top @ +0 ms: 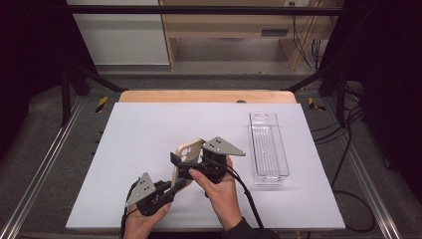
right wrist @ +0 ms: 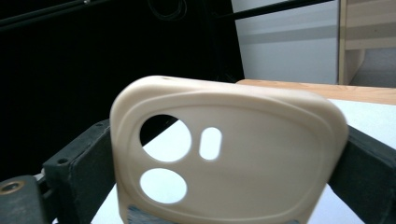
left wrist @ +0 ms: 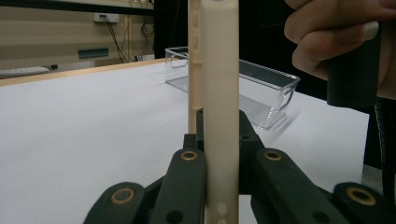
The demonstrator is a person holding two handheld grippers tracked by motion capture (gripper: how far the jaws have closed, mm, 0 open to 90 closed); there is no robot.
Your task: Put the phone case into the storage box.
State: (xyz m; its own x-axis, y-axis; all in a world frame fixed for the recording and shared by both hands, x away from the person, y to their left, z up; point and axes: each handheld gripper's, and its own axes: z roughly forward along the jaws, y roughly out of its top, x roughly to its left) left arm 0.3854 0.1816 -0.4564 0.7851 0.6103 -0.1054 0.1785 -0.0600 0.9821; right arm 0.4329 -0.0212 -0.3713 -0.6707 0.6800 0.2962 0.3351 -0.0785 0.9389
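A cream phone case [top: 189, 149] with camera cut-outs is held tilted above the white table top [top: 149, 124] by both grippers. My left gripper [top: 171, 189] is shut on its lower end; in the left gripper view the case [left wrist: 219, 93] stands edge-on between the jaws of the left gripper [left wrist: 219, 163]. My right gripper [top: 189, 163] is shut across the upper end. In the right gripper view the case's back [right wrist: 252, 154] faces the camera, and the right gripper [right wrist: 224, 163] has one black jaw against each side edge.
A clear plastic tray [top: 268, 149] lies lengthwise at the right of the table and stands behind the case in the left gripper view [left wrist: 271, 79]. A person's hand [left wrist: 336, 37] grips the right gripper's handle. Dark frame rails and cables flank the table.
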